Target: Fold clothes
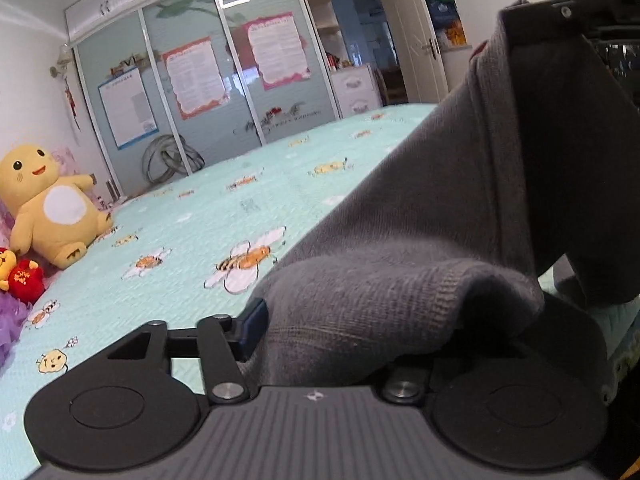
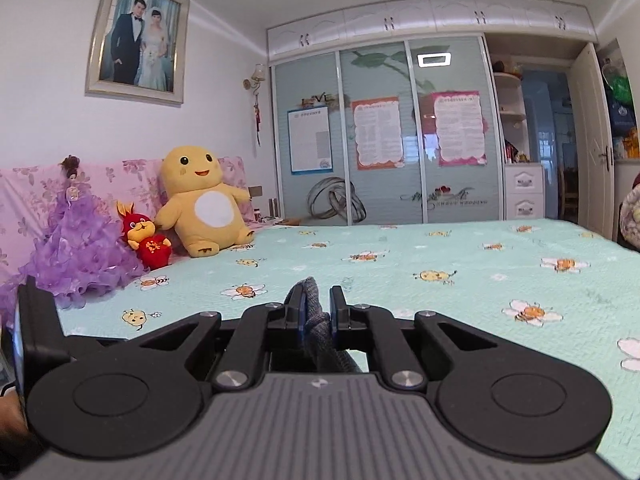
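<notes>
A dark grey knitted garment (image 1: 420,240) stretches from my left gripper (image 1: 320,320) up to the right gripper's dark body at the upper right of the left wrist view. It drapes over the left gripper's right finger and hides it; only the left finger's blue pad (image 1: 254,322) shows, pressed against the cloth. In the right wrist view my right gripper (image 2: 318,312) is shut on a bunched edge of the grey garment (image 2: 316,320), held above the bed. A small tuft sticks out past the fingertips.
The bed carries a mint green quilt (image 2: 480,280) with a bee print. A yellow plush toy (image 2: 204,204), a red plush toy (image 2: 146,240) and a purple-dressed doll (image 2: 80,248) sit by the pink headboard. Sliding wardrobe doors (image 2: 380,136) stand beyond the bed.
</notes>
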`<state>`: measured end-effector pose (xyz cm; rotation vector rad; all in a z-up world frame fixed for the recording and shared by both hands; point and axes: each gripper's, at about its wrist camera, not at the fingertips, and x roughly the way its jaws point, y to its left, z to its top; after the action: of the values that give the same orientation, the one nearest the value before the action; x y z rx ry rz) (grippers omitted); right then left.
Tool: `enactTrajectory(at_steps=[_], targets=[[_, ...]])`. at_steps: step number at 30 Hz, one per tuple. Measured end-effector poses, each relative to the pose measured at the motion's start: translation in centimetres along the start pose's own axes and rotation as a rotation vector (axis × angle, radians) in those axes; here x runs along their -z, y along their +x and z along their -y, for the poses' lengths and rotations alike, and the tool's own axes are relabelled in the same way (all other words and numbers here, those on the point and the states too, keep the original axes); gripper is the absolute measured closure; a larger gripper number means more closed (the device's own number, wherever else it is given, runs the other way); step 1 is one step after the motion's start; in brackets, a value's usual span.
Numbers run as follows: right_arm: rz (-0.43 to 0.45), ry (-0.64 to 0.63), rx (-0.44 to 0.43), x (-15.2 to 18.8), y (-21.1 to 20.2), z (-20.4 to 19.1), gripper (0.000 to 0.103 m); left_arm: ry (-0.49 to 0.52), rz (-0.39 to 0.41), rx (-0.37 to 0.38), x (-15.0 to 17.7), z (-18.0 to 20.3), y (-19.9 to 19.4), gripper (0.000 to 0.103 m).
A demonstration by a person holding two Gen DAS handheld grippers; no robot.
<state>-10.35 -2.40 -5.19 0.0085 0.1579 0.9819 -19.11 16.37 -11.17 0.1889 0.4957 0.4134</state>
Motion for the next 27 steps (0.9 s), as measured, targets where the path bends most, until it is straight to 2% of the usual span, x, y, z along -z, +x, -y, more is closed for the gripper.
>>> enactTrajectory(at_steps=[1, 3, 5, 10, 13, 14, 16, 18, 19, 25, 27], targets=[[0.002, -0.004, 0.0, -0.1, -0.1, -0.1, 0.092, -0.009, 0.008, -0.001, -0.2, -0.3, -0.1, 0.058], [0.004, -0.006, 0.003, -0.4, -0.2, -0.3, 0.092, -0.031, 0.026, -0.008, -0.7, -0.9, -0.5, 0.08], [0.011, -0.003, 0.01, -0.7, -0.5, -0.3, 0.092, -0.06, 0.055, -0.014, -1.5, -1.8, -1.2, 0.086], [0.097, 0.002, 0.006, -2.0, -2.4, -0.2, 0.093, -0.102, 0.163, -0.03, -4.1, -4.0, -3.7, 0.089], [0.084, -0.038, 0.017, -2.4, -2.8, -0.1, 0.093, -0.076, 0.196, -0.041, -5.6, -4.4, -4.5, 0.089], [0.069, -0.052, 0.022, -2.2, -2.8, -0.2, 0.092, -0.073, 0.192, -0.045, -5.8, -4.5, -4.3, 0.089], [0.006, -0.084, 0.012, -0.6, -3.0, -0.4, 0.08, -0.073, 0.175, -0.062, -5.5, -4.5, -3.9, 0.089], [-0.063, -0.117, -0.002, 1.3, -3.2, -0.5, 0.039, -0.09, 0.153, -0.067, -4.9, -4.4, -3.4, 0.089], [-0.097, -0.134, -0.009, 2.3, -3.3, -0.6, 0.035, -0.097, 0.143, -0.07, -4.6, -4.2, -3.4, 0.089], [-0.303, -0.233, -0.05, 8.0, -4.1, -1.2, 0.034, -0.111, 0.114, -0.09, -3.8, -4.5, -3.0, 0.087], [-0.371, -0.265, -0.064, 9.9, -4.3, -1.4, 0.034, -0.106, 0.094, -0.098, -3.7, -4.6, -2.5, 0.081]])
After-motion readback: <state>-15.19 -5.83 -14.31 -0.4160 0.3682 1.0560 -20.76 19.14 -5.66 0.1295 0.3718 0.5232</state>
